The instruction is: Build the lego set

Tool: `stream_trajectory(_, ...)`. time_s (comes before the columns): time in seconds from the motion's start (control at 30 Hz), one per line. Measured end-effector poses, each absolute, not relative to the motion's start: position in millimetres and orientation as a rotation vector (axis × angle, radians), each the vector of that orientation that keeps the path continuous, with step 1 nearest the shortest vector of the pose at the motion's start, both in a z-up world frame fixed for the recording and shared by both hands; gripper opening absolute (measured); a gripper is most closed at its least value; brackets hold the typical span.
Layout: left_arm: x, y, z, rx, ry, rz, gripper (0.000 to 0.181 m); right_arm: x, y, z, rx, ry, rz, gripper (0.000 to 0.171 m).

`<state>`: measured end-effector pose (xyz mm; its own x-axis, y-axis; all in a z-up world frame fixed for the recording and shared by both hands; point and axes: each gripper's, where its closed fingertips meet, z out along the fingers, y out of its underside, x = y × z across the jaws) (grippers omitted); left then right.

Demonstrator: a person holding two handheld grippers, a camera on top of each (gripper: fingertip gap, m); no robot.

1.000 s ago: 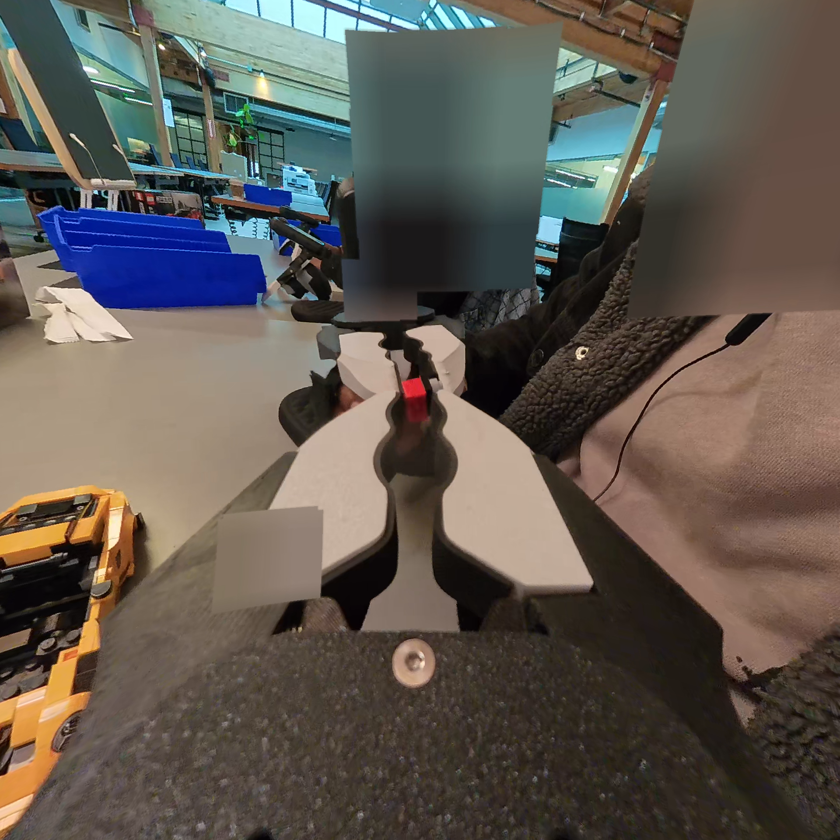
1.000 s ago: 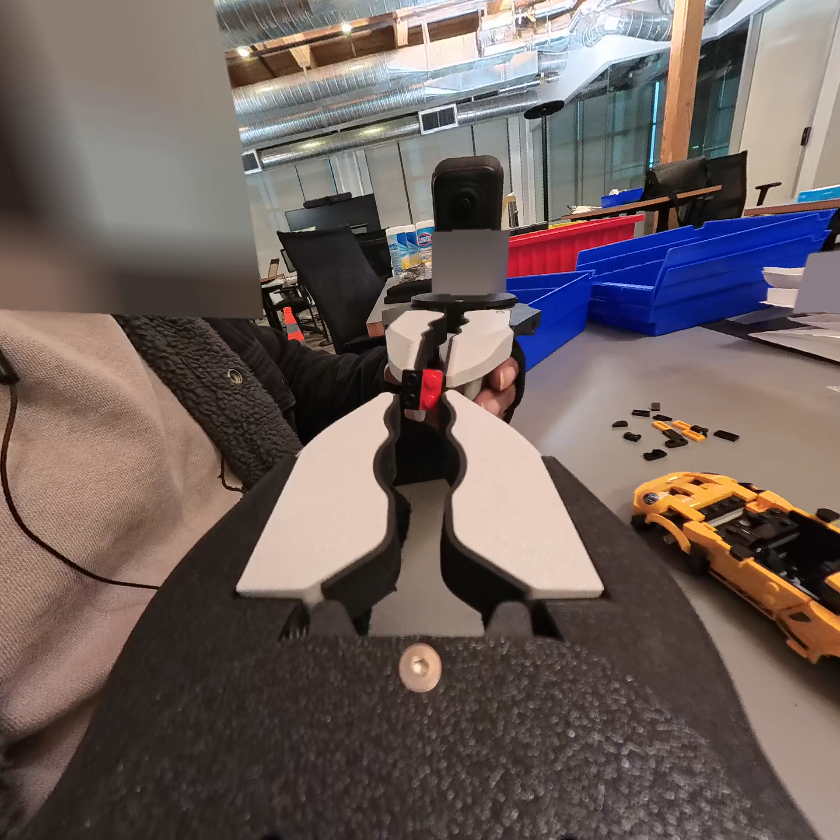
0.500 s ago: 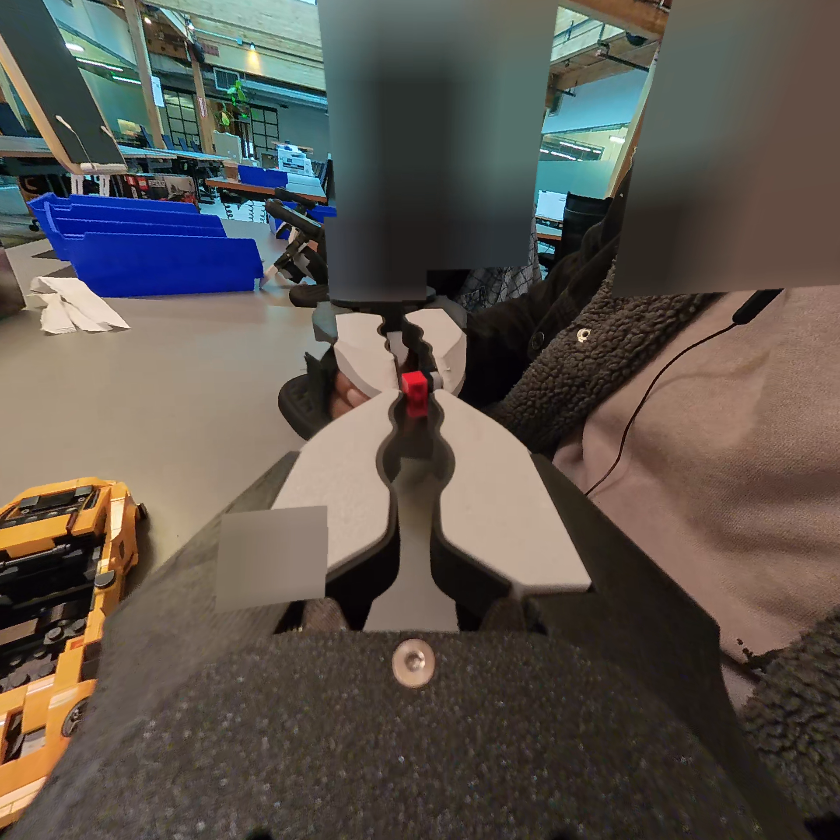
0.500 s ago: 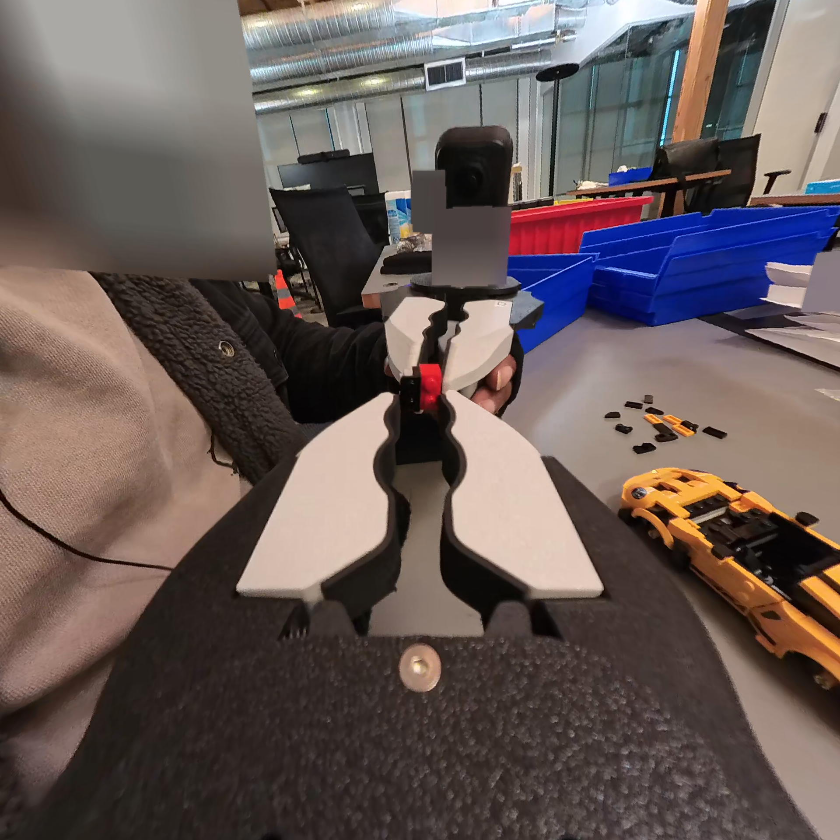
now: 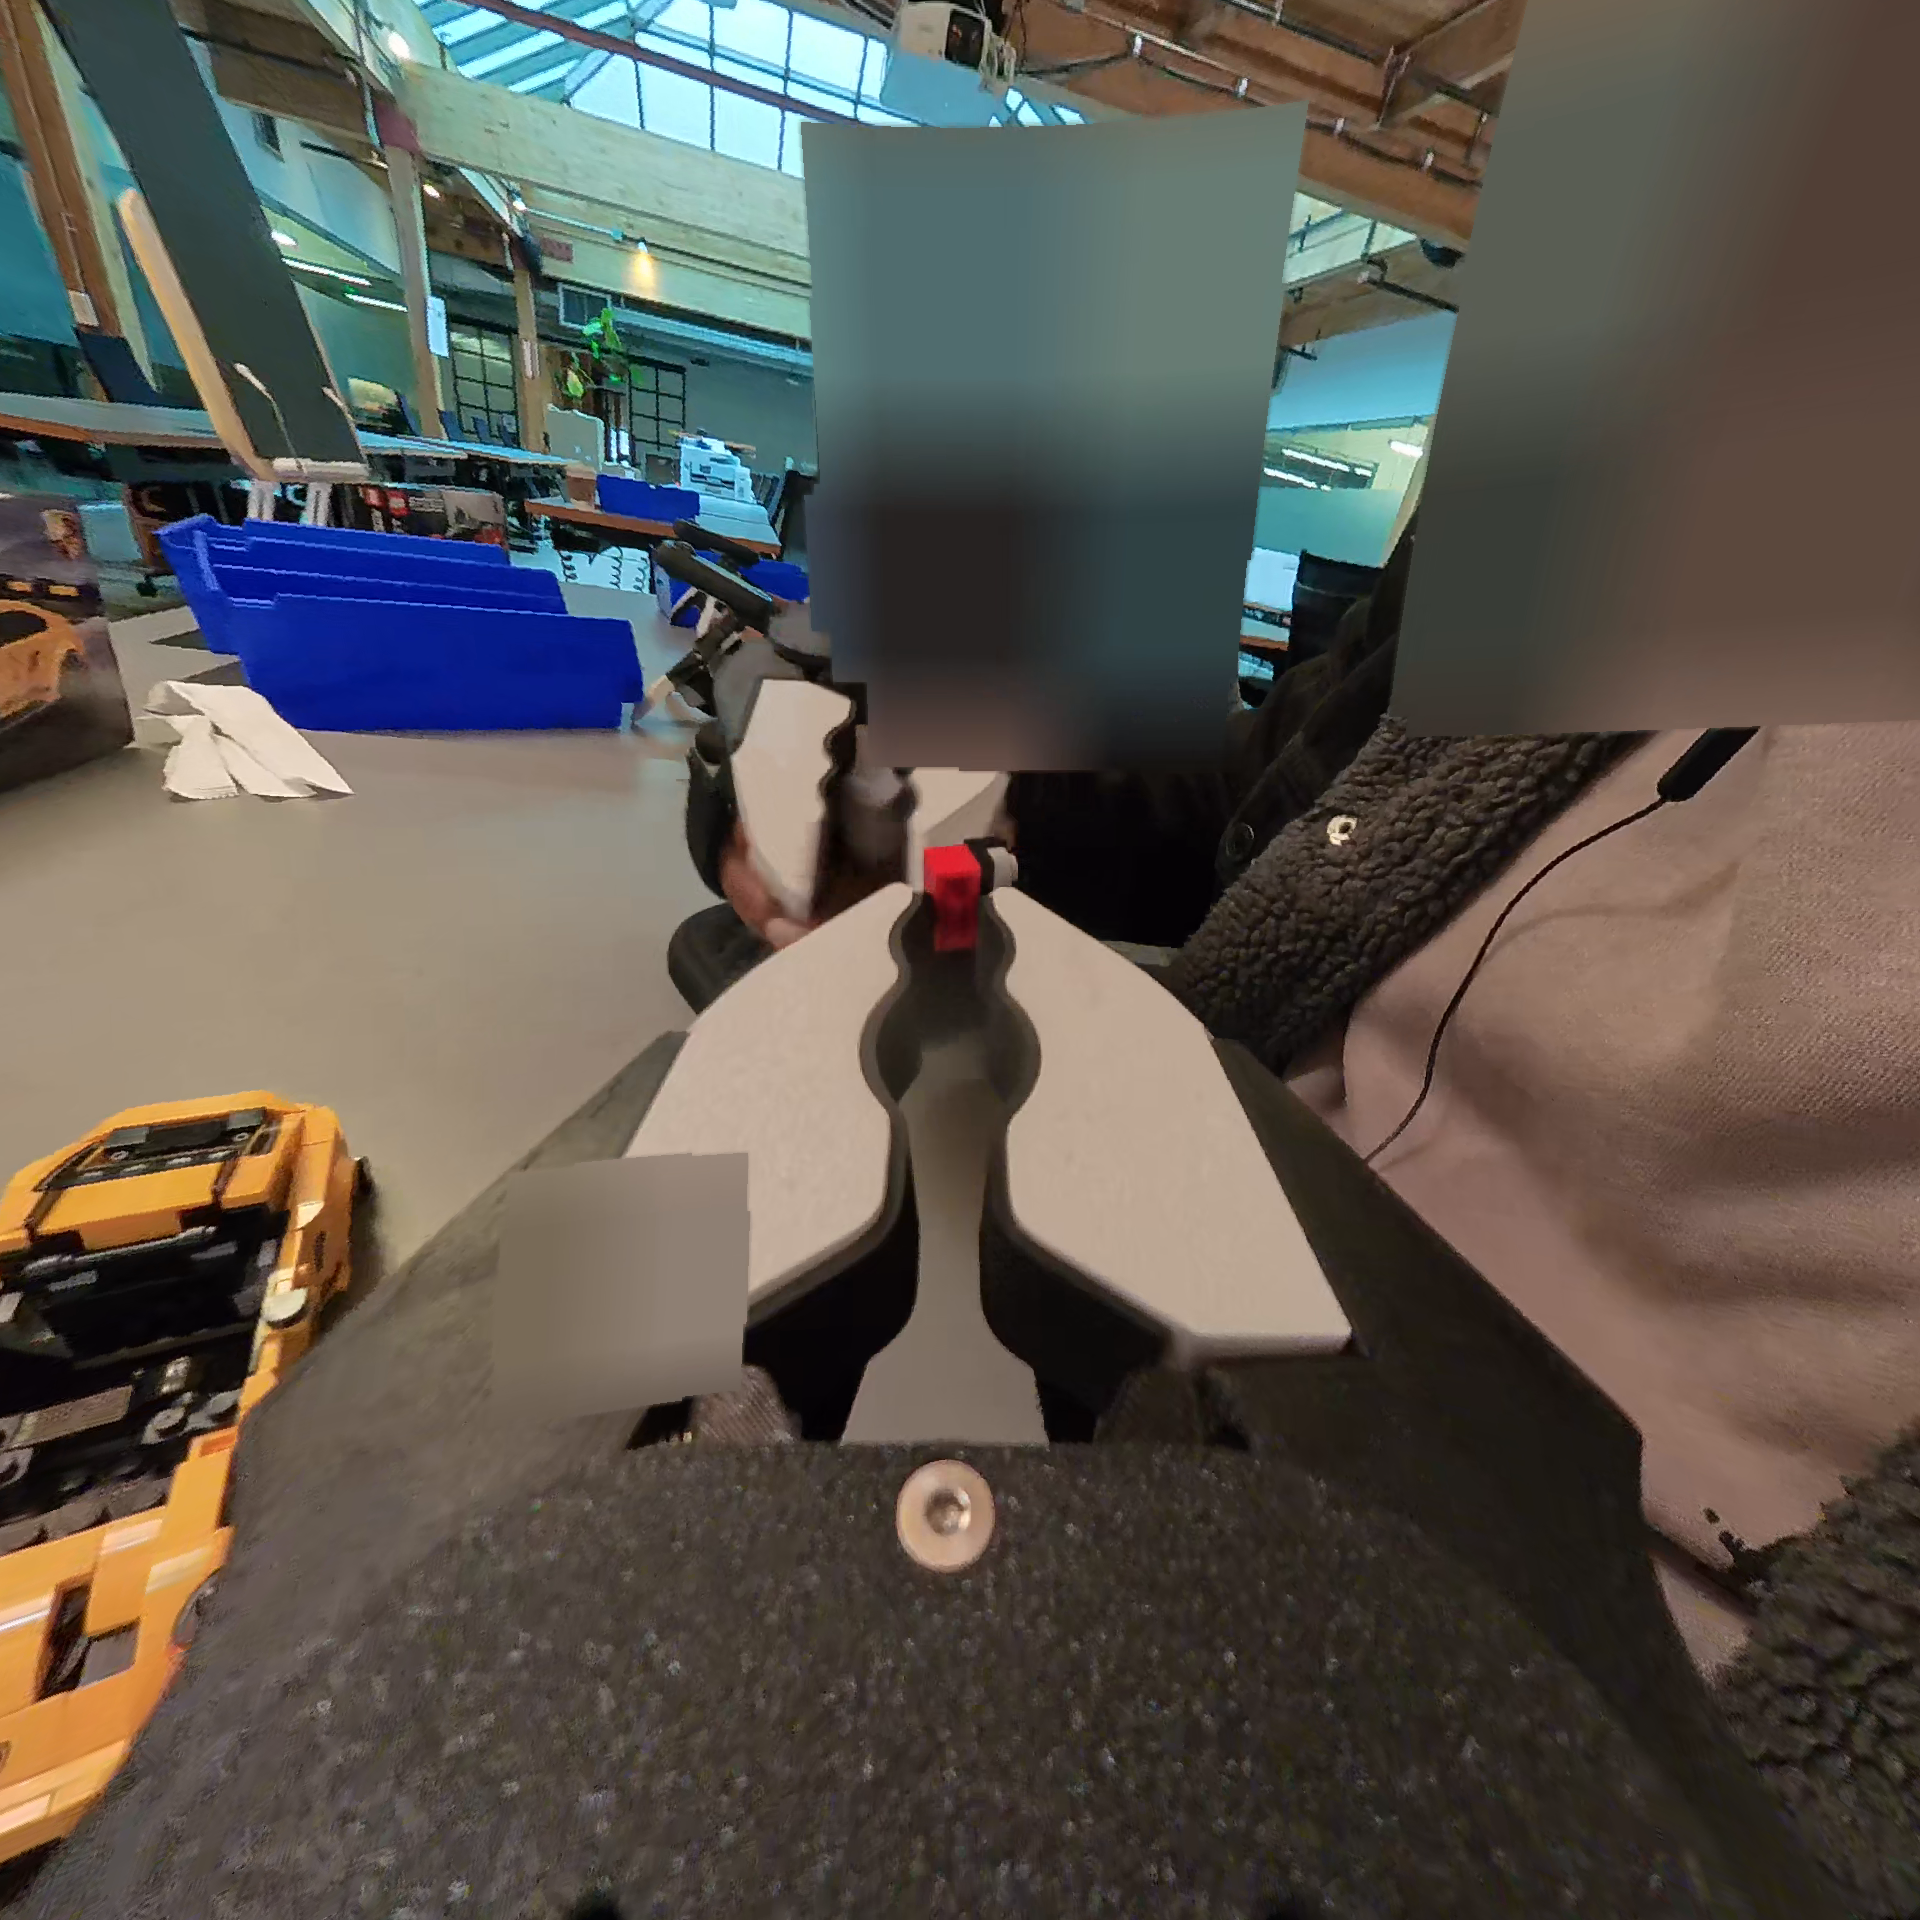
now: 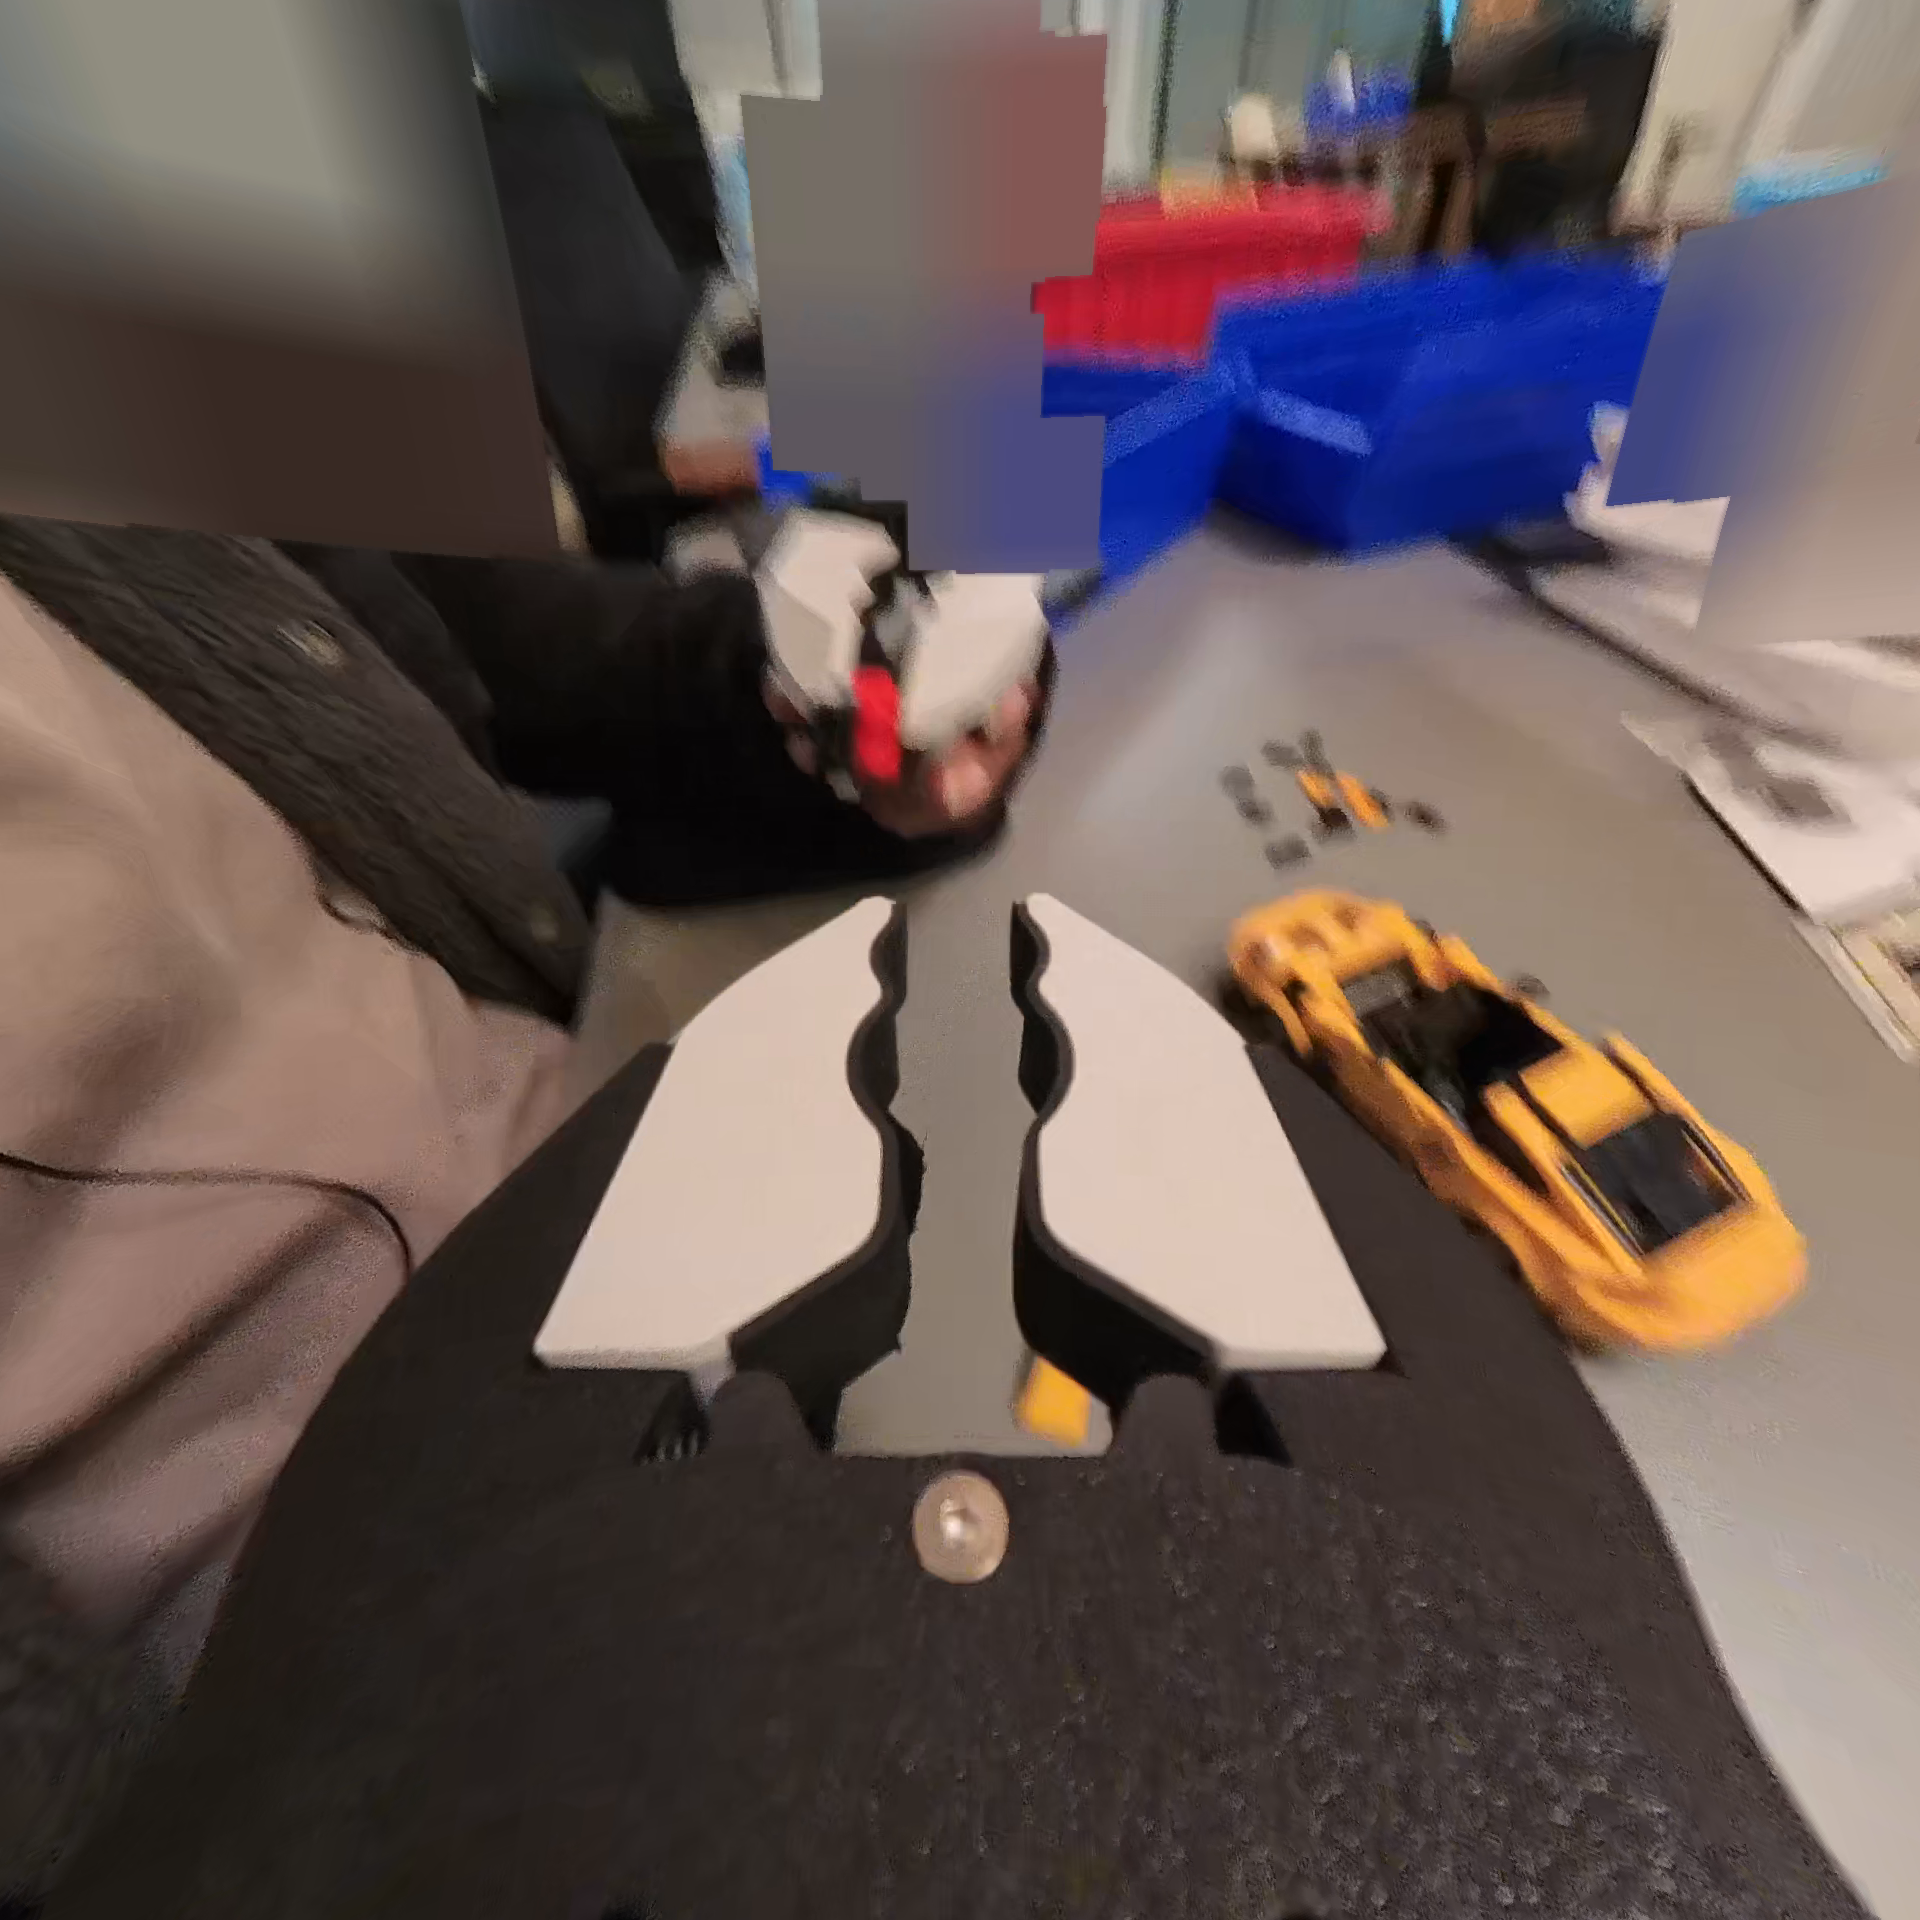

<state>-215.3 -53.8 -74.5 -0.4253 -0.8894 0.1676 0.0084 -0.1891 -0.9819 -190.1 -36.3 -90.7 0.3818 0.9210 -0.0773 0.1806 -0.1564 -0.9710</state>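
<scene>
In the left wrist view my left gripper (image 5: 951, 902) is shut on a small red brick (image 5: 953, 883) with a black and grey piece on its right side, held above the table. It also shows in the right wrist view (image 6: 883, 665), blurred, with the red brick (image 6: 876, 727) at its tips. My right gripper (image 6: 956, 920) is open and empty, with bare grey table between its fingers. In the left wrist view it (image 5: 868, 831) stands just behind and left of the brick, not touching it. The yellow lego car (image 6: 1507, 1112) lies on the table to the right of my right gripper.
The car also shows at the lower left of the left wrist view (image 5: 135, 1299). Several small black and orange loose pieces (image 6: 1330, 790) lie beyond the car. Blue bins (image 5: 416, 634) and crumpled white paper (image 5: 239, 743) stand farther back. A person's torso (image 5: 1610, 1039) is close by. The tips of both grippers are at nearly the same place.
My right gripper has opened, let go of the red brick assembly and drawn back from it. The right wrist view has swung down towards the table. My left gripper keeps its hold on the brick.
</scene>
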Motion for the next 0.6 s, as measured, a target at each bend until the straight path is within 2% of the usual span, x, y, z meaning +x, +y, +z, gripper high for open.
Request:
stream_trajectory(0.27, -216, -37, -75, -1.113, 1.3, -1.698, 0.008, -151, -33, -200, -2.263, -1.27, 0.43, 0.021)
stream_trajectory(0.47, -218, -36, -78, -1.129, 1.298, -1.685, 0.008, -145, -33, -222, -2.395, -1.406, 0.314, 0.021)
stream_trajectory(0.6, -218, -35, -78, -1.132, 1.295, -1.684, 0.008, -151, -30, -223, -2.381, -1.381, 0.369, 0.015)
